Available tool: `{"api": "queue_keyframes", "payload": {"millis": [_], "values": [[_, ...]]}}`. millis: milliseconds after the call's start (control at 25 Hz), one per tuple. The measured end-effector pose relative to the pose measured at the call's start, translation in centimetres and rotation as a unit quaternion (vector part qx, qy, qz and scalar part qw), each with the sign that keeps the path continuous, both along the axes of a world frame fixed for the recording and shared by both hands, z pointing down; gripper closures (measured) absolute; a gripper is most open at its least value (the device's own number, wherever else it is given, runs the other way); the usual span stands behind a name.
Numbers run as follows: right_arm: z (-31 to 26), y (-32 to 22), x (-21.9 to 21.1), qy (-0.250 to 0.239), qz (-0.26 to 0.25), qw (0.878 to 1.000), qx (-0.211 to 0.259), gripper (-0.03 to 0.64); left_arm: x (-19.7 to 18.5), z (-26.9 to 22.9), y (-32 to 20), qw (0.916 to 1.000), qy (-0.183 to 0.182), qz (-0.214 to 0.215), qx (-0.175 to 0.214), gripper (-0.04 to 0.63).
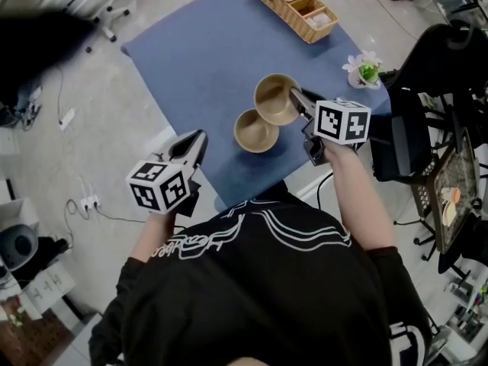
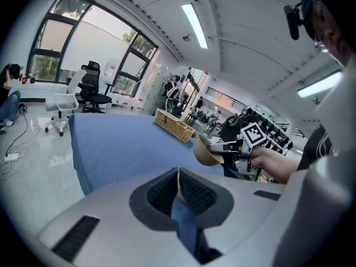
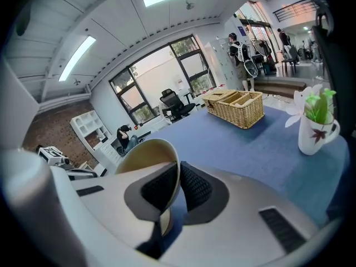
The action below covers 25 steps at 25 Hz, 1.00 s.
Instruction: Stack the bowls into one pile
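Two tan bowls are on show. One bowl [image 1: 255,130] rests on the blue table [image 1: 198,59] near its front edge. The other bowl [image 1: 274,99] [image 2: 207,151] [image 3: 146,156] hangs tilted just above and behind it, its rim pinched by my right gripper [image 1: 296,97] [image 3: 178,177], which is shut on it. My left gripper [image 1: 200,139] [image 2: 178,178] hovers off the table's front left corner, pointing at the bowls, its jaws shut with nothing held. In the left gripper view my right gripper [image 2: 245,143] shows from the side, lifting its bowl.
A wicker basket [image 1: 296,8] [image 3: 236,107] stands at the table's far end. A white flower vase [image 1: 364,69] [image 3: 317,128] sits at the right edge, close to my right hand. Black chairs [image 1: 427,90] crowd the right side; cables lie on the floor at left.
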State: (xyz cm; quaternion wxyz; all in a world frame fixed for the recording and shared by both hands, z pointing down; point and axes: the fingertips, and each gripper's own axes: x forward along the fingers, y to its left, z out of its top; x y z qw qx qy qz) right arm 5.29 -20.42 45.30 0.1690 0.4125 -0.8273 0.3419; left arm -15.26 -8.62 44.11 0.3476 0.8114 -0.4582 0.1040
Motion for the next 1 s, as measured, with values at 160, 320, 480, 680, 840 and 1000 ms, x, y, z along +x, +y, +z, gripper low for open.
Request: {"api": "queue_keyframes", "payload": {"millis": [160, 320, 480, 680, 840, 1000], "values": [[0.5, 1.3, -1.1, 0.001, -0.006, 1.0, -0.006, 0.574, -0.4, 0.1, 0.4, 1.0, 0.001, 0.006, -0.001, 0.563], [1.1, 2.2, -1.8, -0.002, -0.005, 1.0, -0.013, 0.574, -0.9, 0.3, 0.7, 0.9999, 0.001, 0.013, -0.005, 0.565], [1.8, 3.2, -2.3, -0.002, -0.003, 1.0, -0.021, 0.574, -1.0, 0.6, 1.2, 0.9997, 0.0, 0.022, -0.01, 0.565], [3.1, 4.2, -2.6, 0.005, -0.004, 1.0, -0.029, 0.574, -1.3, 1.0, 1.3, 0.9995, -0.001, 0.03, -0.008, 0.563], [4.3, 5.0, -2.8, 0.02, -0.005, 0.999, -0.033, 0.574, -1.7, 1.3, 1.5, 0.9993, -0.001, 0.036, -0.01, 0.563], [4.9, 5.6, -3.4, 0.051, -0.024, 0.998, -0.02, 0.574, -2.1, 1.4, 1.4, 0.9992, -0.002, 0.038, -0.01, 0.565]]}}
